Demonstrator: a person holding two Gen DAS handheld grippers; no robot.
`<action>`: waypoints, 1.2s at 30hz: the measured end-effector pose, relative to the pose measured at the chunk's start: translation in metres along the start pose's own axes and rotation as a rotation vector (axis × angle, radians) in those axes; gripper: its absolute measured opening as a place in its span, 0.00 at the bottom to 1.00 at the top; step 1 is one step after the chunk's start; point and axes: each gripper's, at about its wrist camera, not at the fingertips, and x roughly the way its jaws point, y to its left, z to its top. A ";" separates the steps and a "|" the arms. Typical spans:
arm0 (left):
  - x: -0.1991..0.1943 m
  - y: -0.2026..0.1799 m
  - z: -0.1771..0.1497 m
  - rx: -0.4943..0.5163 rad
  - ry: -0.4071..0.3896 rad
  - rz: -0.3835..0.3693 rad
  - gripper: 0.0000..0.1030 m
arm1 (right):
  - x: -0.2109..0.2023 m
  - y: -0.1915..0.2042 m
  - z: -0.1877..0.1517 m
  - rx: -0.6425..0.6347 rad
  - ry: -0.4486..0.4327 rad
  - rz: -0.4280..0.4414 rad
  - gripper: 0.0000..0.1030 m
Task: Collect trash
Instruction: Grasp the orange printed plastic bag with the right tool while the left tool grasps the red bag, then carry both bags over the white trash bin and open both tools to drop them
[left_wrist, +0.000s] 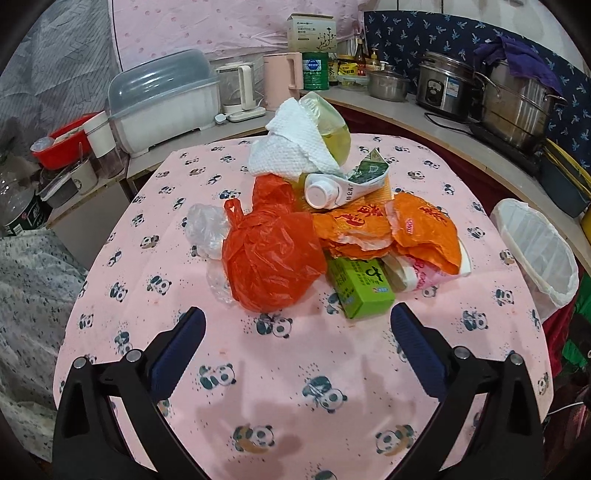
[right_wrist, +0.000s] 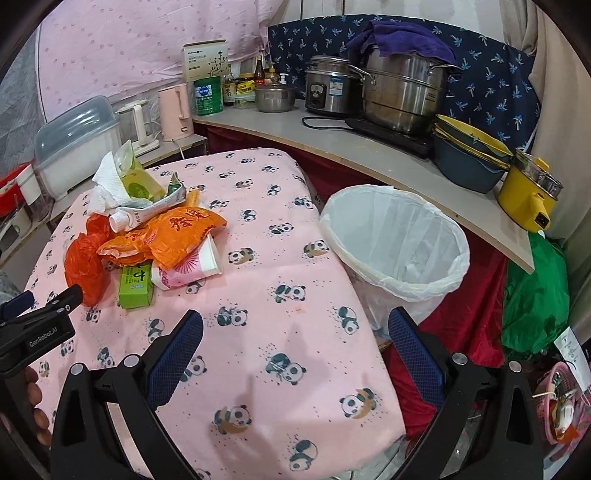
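Note:
A heap of trash lies on the pink panda tablecloth (left_wrist: 295, 362): a red plastic bag (left_wrist: 271, 254), orange snack wrappers (left_wrist: 391, 229), a green box (left_wrist: 360, 286), a crushed white carton (left_wrist: 347, 184), paper towel (left_wrist: 286, 147), a clear bag (left_wrist: 205, 227) and a paper cup (right_wrist: 188, 269). My left gripper (left_wrist: 297, 323) is open just short of the red bag and green box. My right gripper (right_wrist: 295, 325) is open over the table's right edge, with nothing between its fingers. The white-lined bin (right_wrist: 397, 240) stands right of the table. The left gripper (right_wrist: 40, 314) shows at the right wrist view's left edge.
A counter (right_wrist: 332, 147) curves behind the table with steel pots (right_wrist: 402, 96), a rice cooker (right_wrist: 328, 88), stacked bowls (right_wrist: 469, 155), a yellow pot (right_wrist: 528, 195), kettles and a dish box (left_wrist: 166, 99). A green bag (right_wrist: 535, 295) and a pink basket (right_wrist: 561, 402) sit low right.

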 end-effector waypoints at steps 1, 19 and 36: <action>0.006 0.003 0.003 0.008 -0.001 0.002 0.93 | 0.003 0.006 0.003 -0.004 -0.002 0.007 0.93; 0.074 0.037 0.030 0.000 0.027 -0.090 0.67 | 0.086 0.105 0.040 -0.113 0.014 0.113 0.93; 0.045 0.045 0.034 -0.051 -0.010 -0.119 0.26 | 0.103 0.103 0.041 -0.096 0.046 0.183 0.24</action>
